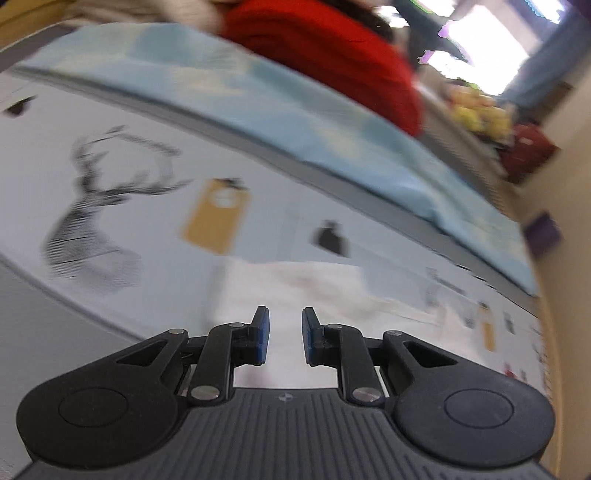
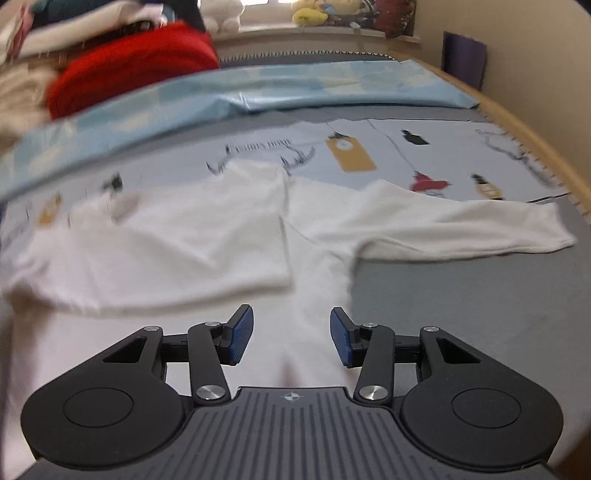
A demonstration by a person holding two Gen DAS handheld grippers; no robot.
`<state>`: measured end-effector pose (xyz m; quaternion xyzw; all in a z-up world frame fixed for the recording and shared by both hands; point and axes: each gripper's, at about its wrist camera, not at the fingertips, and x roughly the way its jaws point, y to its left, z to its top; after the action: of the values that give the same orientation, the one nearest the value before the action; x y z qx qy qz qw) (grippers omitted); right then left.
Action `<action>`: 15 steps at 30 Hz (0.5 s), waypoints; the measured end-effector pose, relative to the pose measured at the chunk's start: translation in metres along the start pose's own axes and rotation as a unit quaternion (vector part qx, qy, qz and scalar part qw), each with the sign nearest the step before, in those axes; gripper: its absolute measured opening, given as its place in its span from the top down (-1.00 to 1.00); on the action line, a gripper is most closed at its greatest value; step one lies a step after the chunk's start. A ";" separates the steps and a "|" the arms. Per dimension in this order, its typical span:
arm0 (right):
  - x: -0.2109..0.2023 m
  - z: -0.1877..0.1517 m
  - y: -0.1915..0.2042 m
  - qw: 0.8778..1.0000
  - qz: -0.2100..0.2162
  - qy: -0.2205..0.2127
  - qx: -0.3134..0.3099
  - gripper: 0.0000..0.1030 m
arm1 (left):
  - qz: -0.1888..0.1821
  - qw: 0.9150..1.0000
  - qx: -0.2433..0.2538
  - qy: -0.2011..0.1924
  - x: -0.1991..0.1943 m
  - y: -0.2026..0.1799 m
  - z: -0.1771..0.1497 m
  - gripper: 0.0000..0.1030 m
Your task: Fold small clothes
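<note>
A small white long-sleeved garment [image 2: 177, 236] lies on the printed grey sheet [image 2: 388, 147]. Its left part is folded over the body; its right sleeve [image 2: 461, 229] stretches out to the right. My right gripper [image 2: 291, 338] is open and empty, low over the garment's lower body. My left gripper [image 1: 285, 338] is open with a narrower gap and empty, over a white edge of the garment [image 1: 295, 291]. The left wrist view is blurred.
A light blue cloth [image 2: 295, 88] lies along the far side of the sheet. Behind it sits a red garment [image 2: 133, 70] among a pile of pale clothes [image 2: 22, 88]. Stuffed toys [image 2: 306, 14] stand at the back. A wooden edge [image 2: 517, 122] runs along the right.
</note>
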<state>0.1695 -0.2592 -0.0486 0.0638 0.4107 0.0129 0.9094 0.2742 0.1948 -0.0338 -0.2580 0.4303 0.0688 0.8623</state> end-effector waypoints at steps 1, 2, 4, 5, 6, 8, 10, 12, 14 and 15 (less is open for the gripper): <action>0.010 0.004 0.001 1.000 0.001 0.000 0.010 0.09 | 0.006 1.000 -0.009 -0.001 -0.003 0.012 0.005 0.63; 0.022 0.008 0.002 1.000 0.001 0.005 0.023 0.09 | 0.010 1.000 -0.015 -0.002 -0.006 0.022 0.009 0.63; 0.047 0.017 0.001 0.998 0.010 0.016 0.056 0.08 | 0.020 1.000 -0.015 -0.001 -0.008 0.030 0.015 0.63; 0.058 0.020 0.000 0.997 0.010 0.020 0.068 0.07 | 0.023 1.000 -0.011 -0.001 -0.014 0.032 0.016 0.63; 0.073 0.022 0.000 0.997 -0.001 0.027 0.075 0.05 | 0.027 1.000 -0.006 -0.001 -0.016 0.033 0.016 0.63; 0.095 0.023 0.000 0.996 -0.025 0.046 0.077 0.05 | 0.035 0.999 0.005 -0.001 -0.021 0.028 0.016 0.63; 0.113 0.024 0.001 0.995 -0.025 0.059 0.078 0.05 | 0.041 0.999 0.015 0.003 -0.020 0.028 0.017 0.63; 0.125 0.025 0.007 0.996 -0.030 0.068 0.056 0.19 | 0.046 0.999 0.024 0.010 -0.017 0.027 0.016 0.63; 0.126 0.028 0.014 0.998 -0.023 0.055 0.029 0.92 | 0.047 0.998 0.036 0.016 -0.016 0.022 0.013 0.63; 0.122 0.031 0.017 0.999 -0.021 0.040 0.022 0.97 | 0.047 0.998 0.043 0.020 -0.013 0.019 0.012 0.63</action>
<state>0.2740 -0.2367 -0.1167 0.0741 0.4485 -0.0128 0.8906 0.2682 0.2187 -0.0251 -0.2012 0.4617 0.0853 0.8597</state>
